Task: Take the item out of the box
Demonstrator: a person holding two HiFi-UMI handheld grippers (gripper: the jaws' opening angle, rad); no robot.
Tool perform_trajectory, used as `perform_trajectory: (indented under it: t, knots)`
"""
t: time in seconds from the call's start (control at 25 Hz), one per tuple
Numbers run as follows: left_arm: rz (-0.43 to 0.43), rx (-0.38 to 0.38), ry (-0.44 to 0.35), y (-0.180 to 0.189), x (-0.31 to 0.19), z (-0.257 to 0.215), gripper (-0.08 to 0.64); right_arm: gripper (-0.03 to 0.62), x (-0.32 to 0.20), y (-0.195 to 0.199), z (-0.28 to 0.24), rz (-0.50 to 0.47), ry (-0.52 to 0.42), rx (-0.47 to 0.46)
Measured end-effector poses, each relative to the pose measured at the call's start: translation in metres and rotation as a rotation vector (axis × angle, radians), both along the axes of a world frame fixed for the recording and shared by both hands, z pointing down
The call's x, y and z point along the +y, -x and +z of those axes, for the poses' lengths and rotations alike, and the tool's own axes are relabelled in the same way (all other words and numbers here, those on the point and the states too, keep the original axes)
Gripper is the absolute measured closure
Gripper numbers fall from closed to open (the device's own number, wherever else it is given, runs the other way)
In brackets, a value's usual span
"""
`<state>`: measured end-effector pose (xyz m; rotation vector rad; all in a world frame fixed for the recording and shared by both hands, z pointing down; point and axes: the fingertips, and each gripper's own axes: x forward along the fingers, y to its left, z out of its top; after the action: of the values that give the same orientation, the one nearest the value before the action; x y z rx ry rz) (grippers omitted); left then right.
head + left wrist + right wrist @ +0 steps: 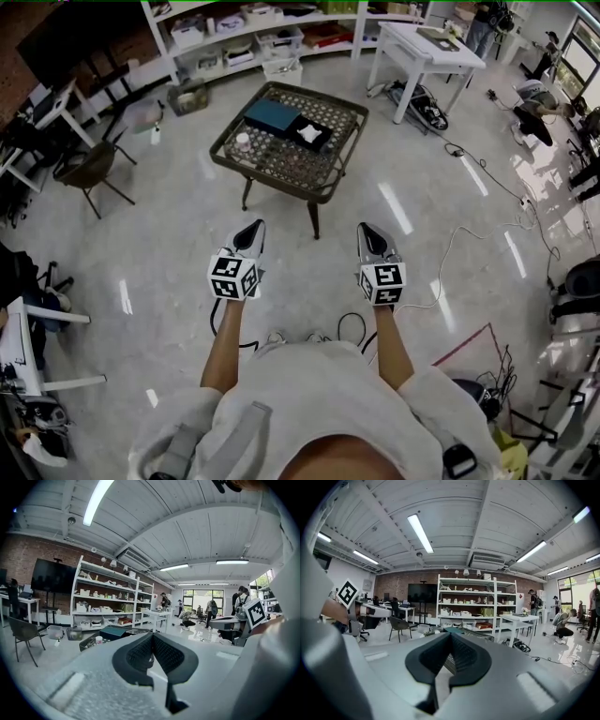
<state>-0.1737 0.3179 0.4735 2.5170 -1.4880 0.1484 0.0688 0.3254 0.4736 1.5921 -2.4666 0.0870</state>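
Standing person with both tools held forward over the floor. Left gripper [252, 229]: jaws pressed together, nothing between them. Right gripper [368, 231]: jaws likewise together and empty. Ahead, well apart from both, stands a low wicker table [273, 185]. On it: a black box [323, 142], open, with the white item [309, 132] inside; a teal lid [272, 115] just beside the box; a small jar [243, 142] near the table's left rim.

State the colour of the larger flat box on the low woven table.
Dark teal; the larger flat box shows best in the head view.
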Motion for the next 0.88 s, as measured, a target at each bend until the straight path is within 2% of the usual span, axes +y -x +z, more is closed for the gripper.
perform_trajectory:
  t: [0.48, 0.88]
  knots:
    - [-0.029, 0.019, 0.017, -0.035, -0.007, 0.006, 0.555, 0.592, -0.008, -0.03, 0.016, -0.037, 0.025, 0.008]
    - [-0.018, 0.015, 0.045, -0.041, -0.045, 0.02, 0.555, 0.592, -0.043, -0.025, 0.031, -0.051, 0.055, 0.012]
